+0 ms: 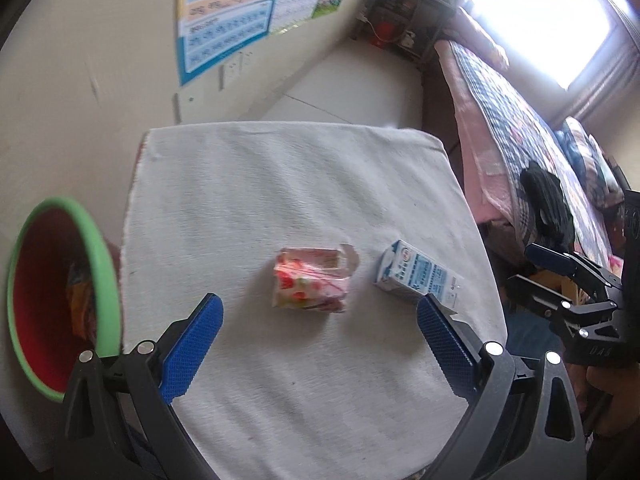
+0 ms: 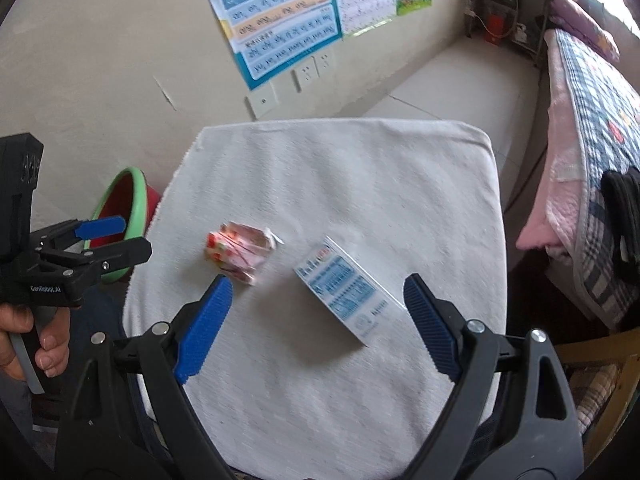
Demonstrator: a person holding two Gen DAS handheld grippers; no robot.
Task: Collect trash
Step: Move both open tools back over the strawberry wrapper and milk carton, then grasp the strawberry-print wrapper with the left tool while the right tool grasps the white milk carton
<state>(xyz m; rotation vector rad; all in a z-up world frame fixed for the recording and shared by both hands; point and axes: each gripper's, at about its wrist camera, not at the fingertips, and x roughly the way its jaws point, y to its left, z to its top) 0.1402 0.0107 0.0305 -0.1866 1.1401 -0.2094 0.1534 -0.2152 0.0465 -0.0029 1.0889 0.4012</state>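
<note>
White terry cloth (image 1: pixel 304 184) covers a squarish table, nap slightly rough. 2 pieces of trash lie on it, near the middle and apart from each other.

Pink carton (image 1: pixel 310 280): crushed, creased, red fruit print, torn flap open at the far end. Lying on its side.

Blue-white carton (image 1: pixel 420 276): small rectangular drink box, undented, blue printed text panel, also on its side, to the right of the pink one. From the right wrist view it lies at an angle (image 2: pixel 348 288).

Left gripper (image 1: pixel 318 342): jaws spread wide, nothing between the pads, nothing touched. Hovers above the cloth with the pink carton just past the gap. Blue ribbed pads on black plastic arms, silver pivot pins.

Right gripper (image 2: pixel 318 330): jaws also wide apart, empty, no contact. Blue-white carton sits beyond the gap, close to the right pad. A hand (image 2: pixel 28 340) shows on the left gripper's handle in this view.

Basin (image 1: pixel 60 296) left of the table, lower down: round, green rim, red inside, some orange packaging in it, blurred.
</note>
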